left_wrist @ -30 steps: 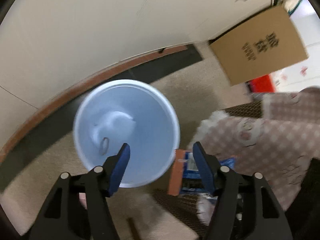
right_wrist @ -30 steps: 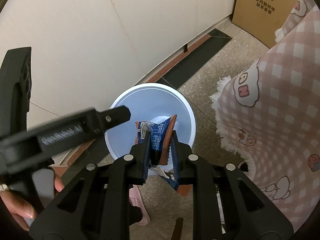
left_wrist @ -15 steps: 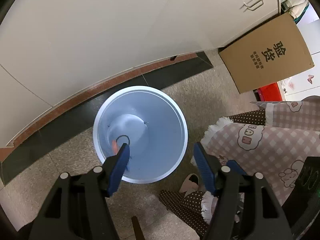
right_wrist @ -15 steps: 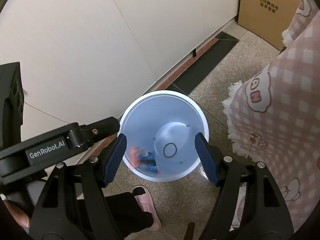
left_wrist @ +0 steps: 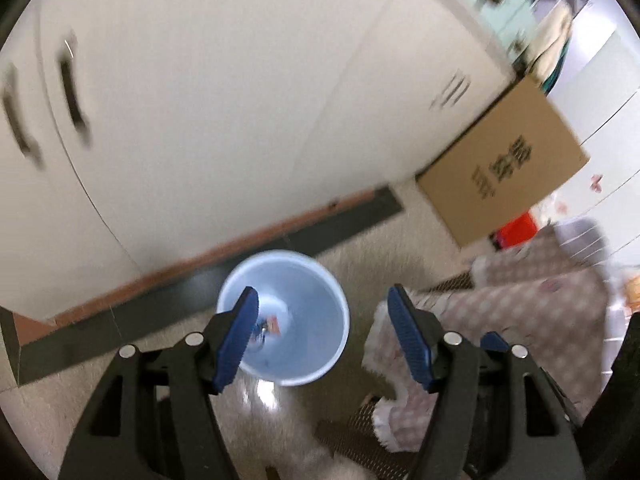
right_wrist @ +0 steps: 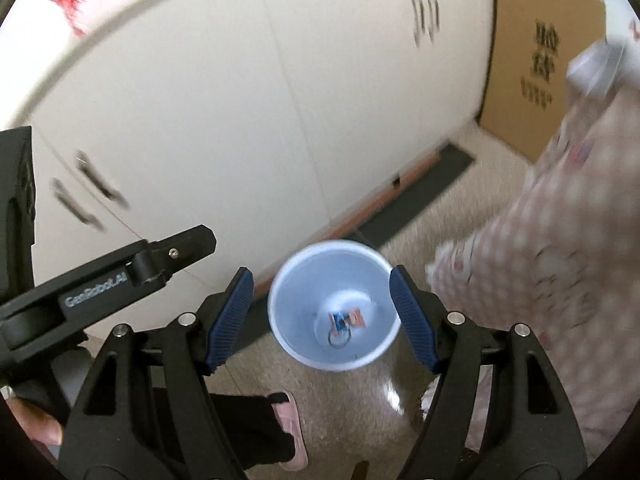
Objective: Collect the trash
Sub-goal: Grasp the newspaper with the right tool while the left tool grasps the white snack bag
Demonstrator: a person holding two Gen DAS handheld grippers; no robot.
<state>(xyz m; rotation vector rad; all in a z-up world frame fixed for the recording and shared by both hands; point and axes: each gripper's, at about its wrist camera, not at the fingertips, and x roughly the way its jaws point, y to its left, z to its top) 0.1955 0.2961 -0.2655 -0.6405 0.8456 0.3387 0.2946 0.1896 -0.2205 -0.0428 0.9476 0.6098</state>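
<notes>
A pale blue round bin (left_wrist: 320, 344) stands on the floor by the white cabinets; it also shows in the right wrist view (right_wrist: 288, 320). A blue and orange wrapper (right_wrist: 345, 319) lies at its bottom, also seen in the left wrist view (left_wrist: 272, 326). My left gripper (left_wrist: 322, 316) is open and empty high above the bin. My right gripper (right_wrist: 320, 300) is open and empty above the bin. The left gripper's body (right_wrist: 100, 280) shows at the left of the right wrist view.
White cabinets (left_wrist: 200, 100) stand behind the bin. A cardboard box (left_wrist: 504, 164) leans at the right. A pink checked cloth (right_wrist: 560, 260) hangs over the table at the right. The person's foot in a pink slipper (right_wrist: 290, 428) is on the floor by the bin.
The right gripper opened and dropped the wrapper into the bin. Both grippers have since risen away from the bin, which now looks smaller.
</notes>
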